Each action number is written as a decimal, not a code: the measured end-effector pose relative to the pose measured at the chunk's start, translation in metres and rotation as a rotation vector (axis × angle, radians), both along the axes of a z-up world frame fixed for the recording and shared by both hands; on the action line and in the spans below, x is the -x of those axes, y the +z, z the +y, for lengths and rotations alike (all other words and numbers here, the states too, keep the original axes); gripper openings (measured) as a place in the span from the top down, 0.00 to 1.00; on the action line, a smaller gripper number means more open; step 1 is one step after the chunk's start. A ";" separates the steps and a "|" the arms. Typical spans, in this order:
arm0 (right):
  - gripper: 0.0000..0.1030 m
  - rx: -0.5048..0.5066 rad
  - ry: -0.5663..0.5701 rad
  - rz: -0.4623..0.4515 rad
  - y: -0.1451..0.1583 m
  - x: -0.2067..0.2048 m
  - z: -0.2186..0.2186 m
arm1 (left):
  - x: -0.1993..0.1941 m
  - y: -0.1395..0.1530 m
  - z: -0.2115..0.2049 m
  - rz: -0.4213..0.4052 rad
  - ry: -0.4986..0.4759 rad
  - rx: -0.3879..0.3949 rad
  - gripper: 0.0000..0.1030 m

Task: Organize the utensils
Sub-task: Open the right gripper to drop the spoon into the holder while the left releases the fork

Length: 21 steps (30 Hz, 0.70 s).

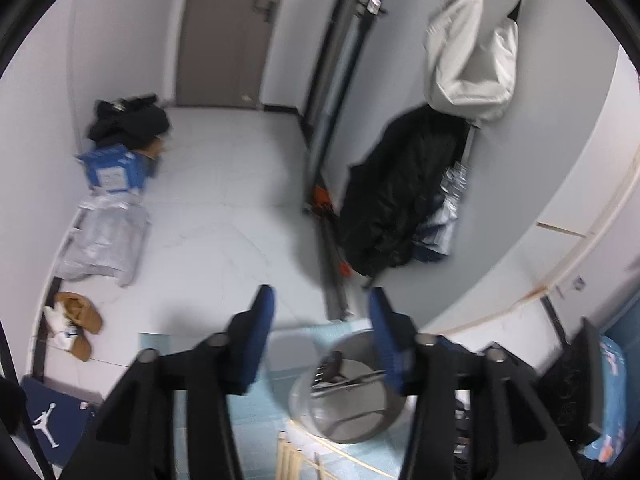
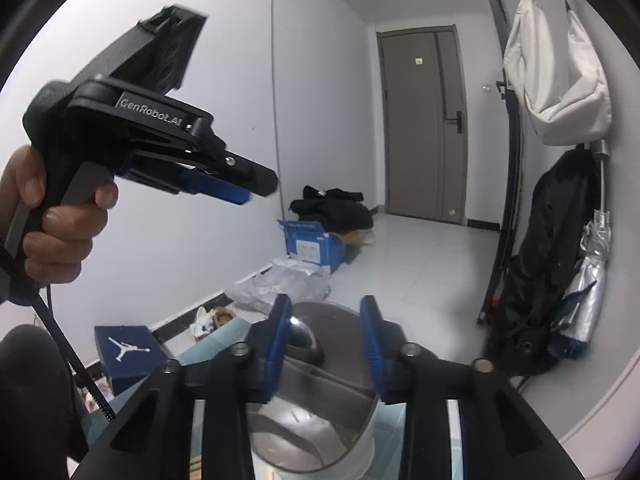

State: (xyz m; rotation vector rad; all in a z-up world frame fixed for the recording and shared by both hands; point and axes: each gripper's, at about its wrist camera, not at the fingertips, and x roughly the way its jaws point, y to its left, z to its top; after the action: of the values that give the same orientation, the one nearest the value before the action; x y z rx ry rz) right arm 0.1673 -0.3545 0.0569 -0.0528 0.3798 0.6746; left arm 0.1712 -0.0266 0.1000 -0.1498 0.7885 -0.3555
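- A round metal pot (image 1: 344, 396) is taken as the landmark; it stands on a pale blue table (image 1: 256, 412).
- Dark utensils (image 1: 336, 368) are seen lying inside the pot, leaned against its wall; their exact kind cannot be told through the blur.
- The left claw (image 1: 320, 320) is held above the pot's rim, its jaws parted and empty.
- The right claw (image 2: 325, 334) is held just over the pot (image 2: 320, 400) from the near side, jaws moderately apart, nothing gripped.
- The utensils are judged stiff, light and rather slippery; a grip on the handle, near mid-length, is advised.
- The pot is judged rigid and smooth-walled, so it may slide if nudged.
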 end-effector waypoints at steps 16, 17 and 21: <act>0.29 -0.096 -0.093 0.053 0.030 0.058 -0.017 | 0.079 0.007 0.023 -0.190 0.254 -0.037 0.01; 0.28 -0.097 -0.100 0.057 0.031 0.063 -0.016 | 0.084 0.006 0.022 -0.200 0.266 -0.039 0.01; 0.22 -0.104 -0.125 0.082 0.032 0.078 -0.018 | 0.101 -0.004 0.025 -0.205 0.296 -0.037 0.01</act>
State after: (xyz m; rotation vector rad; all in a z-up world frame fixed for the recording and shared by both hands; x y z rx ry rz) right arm 0.0888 -0.3720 0.0892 0.0974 0.4227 0.5728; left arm 0.0707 -0.0016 0.0958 -0.1892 0.5596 -0.0742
